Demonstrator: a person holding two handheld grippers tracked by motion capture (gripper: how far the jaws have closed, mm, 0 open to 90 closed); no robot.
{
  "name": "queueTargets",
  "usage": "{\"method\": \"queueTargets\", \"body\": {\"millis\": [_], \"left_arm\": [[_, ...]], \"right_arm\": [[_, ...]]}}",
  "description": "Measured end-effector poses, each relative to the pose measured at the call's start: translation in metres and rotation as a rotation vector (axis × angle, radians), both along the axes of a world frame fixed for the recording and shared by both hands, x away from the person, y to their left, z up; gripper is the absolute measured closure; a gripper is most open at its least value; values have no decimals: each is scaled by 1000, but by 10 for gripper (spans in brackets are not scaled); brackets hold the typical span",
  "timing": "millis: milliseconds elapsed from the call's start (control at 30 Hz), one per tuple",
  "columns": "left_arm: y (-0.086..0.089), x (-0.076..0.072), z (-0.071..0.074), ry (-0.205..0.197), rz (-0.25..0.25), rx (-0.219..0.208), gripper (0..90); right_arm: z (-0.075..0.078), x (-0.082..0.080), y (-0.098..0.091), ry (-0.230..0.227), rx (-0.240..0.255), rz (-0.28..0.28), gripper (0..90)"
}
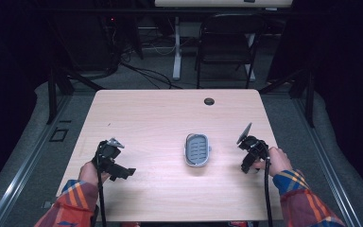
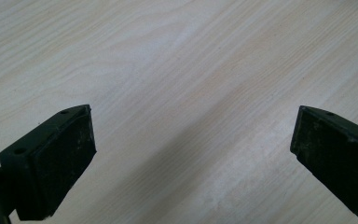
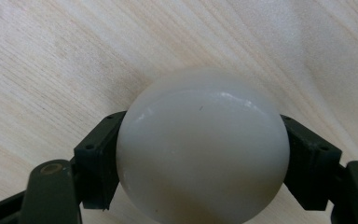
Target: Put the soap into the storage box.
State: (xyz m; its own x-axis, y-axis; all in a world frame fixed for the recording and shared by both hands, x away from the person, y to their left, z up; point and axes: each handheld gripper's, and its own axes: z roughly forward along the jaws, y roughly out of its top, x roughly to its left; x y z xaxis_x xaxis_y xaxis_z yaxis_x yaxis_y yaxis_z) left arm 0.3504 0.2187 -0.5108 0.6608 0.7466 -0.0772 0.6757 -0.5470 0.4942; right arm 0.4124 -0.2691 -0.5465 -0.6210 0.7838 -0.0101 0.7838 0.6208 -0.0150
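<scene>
My right gripper [image 3: 203,137] is shut on a smooth white rounded object [image 3: 200,158], its two pads pressing on the object's sides just above the wooden table. In the high view the right gripper [image 1: 247,166] is at the table's right side, held by a hand in a plaid sleeve. A grey oval dish with a slotted bottom [image 1: 187,151] lies near the table's middle, to the left of that gripper. At the front left, my left gripper [image 1: 125,173] is open; its jaws [image 2: 193,154] stand wide apart over bare wood with nothing between them.
The light wooden table [image 1: 160,118] has a round cable hole [image 1: 209,101] near its far edge. Beyond it stand a black folding chair [image 1: 224,42] and a white desk leg [image 1: 176,52]. Dark curtains close both sides.
</scene>
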Motion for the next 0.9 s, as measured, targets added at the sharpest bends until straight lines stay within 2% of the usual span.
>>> {"method": "queueTargets", "body": {"millis": [367,400,500,600,900], "left_arm": [[0,0,0,3,-1,-1,0],[0,0,0,0,0,0,0],[0,0,0,1,-1,-7,0],[0,0,0,3,-1,-5,0],[0,0,0,4,-3,-3,0]], "right_arm": [[4,0,0,2,1,7,244],[3,-1,0,-9,21,-8,244],[7,0,0,5,-8,18,244],[7,-1,1,-1,4,9,244],[13,-3,7,1,-4,33,245]]}}
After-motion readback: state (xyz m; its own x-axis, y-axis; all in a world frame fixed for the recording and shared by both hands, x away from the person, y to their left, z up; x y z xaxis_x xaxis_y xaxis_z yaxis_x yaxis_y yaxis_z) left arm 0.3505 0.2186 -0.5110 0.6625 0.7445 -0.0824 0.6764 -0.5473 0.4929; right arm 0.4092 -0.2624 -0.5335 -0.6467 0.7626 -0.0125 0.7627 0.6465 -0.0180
